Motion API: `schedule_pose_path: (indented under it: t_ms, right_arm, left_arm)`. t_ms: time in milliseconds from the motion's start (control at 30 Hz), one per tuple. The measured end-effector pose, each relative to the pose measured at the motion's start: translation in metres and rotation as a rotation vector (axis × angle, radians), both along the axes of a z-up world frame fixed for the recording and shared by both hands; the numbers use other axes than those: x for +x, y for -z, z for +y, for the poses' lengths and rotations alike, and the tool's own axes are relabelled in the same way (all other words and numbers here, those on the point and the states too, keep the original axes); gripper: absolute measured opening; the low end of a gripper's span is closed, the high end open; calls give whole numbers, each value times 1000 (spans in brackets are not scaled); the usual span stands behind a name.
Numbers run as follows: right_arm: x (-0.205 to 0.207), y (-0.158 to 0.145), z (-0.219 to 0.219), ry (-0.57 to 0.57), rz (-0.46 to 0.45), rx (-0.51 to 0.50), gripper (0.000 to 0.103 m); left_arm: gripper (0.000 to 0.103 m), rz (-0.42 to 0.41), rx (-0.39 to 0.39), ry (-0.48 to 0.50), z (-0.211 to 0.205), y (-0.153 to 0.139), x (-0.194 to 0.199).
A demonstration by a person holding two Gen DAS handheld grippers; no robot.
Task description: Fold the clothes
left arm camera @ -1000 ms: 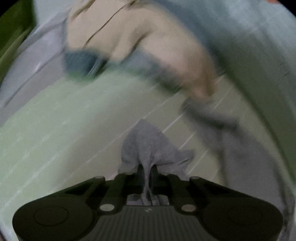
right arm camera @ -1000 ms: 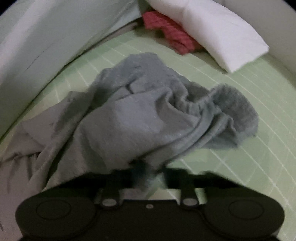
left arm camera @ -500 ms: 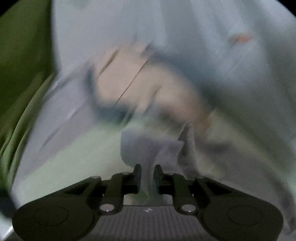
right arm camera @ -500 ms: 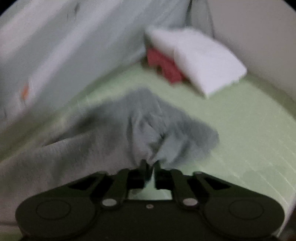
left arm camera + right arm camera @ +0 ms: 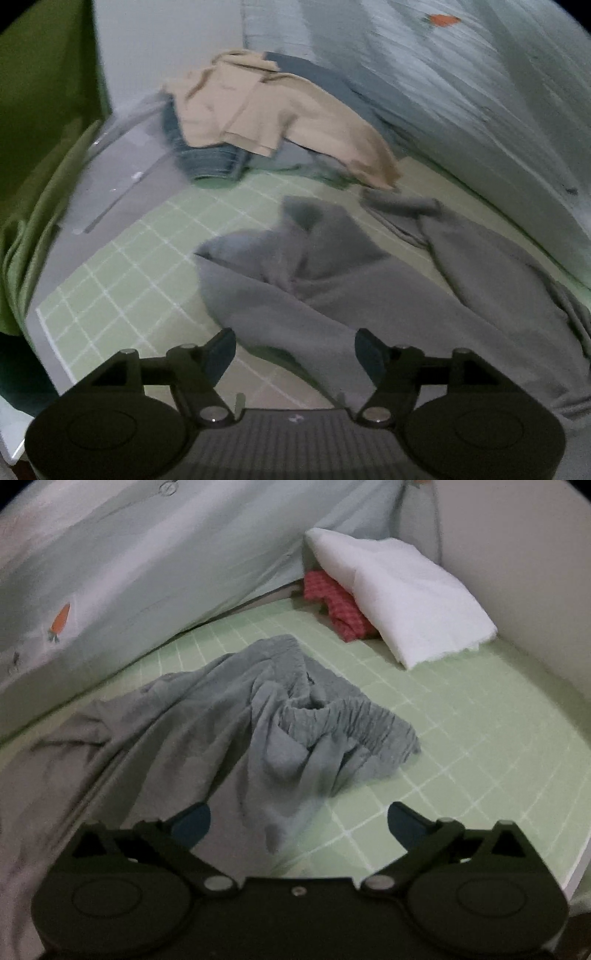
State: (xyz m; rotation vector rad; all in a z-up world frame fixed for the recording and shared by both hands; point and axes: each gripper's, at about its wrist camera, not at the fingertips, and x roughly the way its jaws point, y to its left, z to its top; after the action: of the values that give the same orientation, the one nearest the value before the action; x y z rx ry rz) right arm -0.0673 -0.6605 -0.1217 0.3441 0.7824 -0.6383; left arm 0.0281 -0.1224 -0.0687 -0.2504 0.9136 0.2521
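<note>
Grey trousers [image 5: 369, 295] lie crumpled on the green checked sheet [image 5: 122, 280]. Their elastic waistband [image 5: 343, 720] is bunched up in the right wrist view, the legs [image 5: 92, 760] trailing off to the left. My left gripper [image 5: 295, 350] hovers over the leg end with its jaws opening; grey cloth lies below the gap, and no pad presses on it. My right gripper [image 5: 299, 823] hangs over the waist end, its jaws opening wide, with the cloth loose beneath them.
A beige garment [image 5: 266, 110] lies on a stack of blue-grey clothes [image 5: 207, 158] at the far left. A white folded cloth [image 5: 399, 602] covers a red one [image 5: 340, 605] at the back right. A pale quilt [image 5: 129, 561] with a carrot print runs along the far side.
Both grippers were shut on the grey trousers and have let go; their jaws now stand apart. The cloth has dropped onto the sheet. The left view has swung toward the clothes pile.
</note>
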Motion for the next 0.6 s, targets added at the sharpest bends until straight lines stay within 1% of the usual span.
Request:
schedule_pose_path:
  t_ms: [100,167,200,233,267,333,367,500,533,567,600]
  right_arm:
    - [3,-3,-11,-14,8,-67,103]
    - [8,-4,-20,-54,16,-101,102]
    - [13,-3,-25,-83,25,-120,98]
    - [18,-2,-29,-119,37,-141,92]
    - [25,0,-33,-162,53,-162,89]
    - [39,7,-41,-239,85,-187,71]
    - [46,11,-46,-274,98,-187,68]
    - [67,26,-64,-383,140,-143,68]
    - [71,28,-68,-408,149,-133,66]
    - [74,29,-71,-439,148,-118,60]
    - [74,29,-75,-470,135,-86,29]
  left_arm:
    - [72,1,9,25,-18,-1,2]
    - [72,-1,22,41,-30,-3,4]
    - [72,-2,26,46,-35,-4,5]
    - [73,-2,27,47,-40,-6,6]
    - [73,-2,26,49,-45,-7,6]
    - [73,3,29,53,-55,-9,7]
    - [73,3,33,58,-60,-11,6]
    - [73,3,57,82,-78,-18,4]
    - [73,4,61,84,-82,-19,4]
    - [73,5,63,84,-85,-20,4]
    - [73,6,64,83,-89,-21,4]
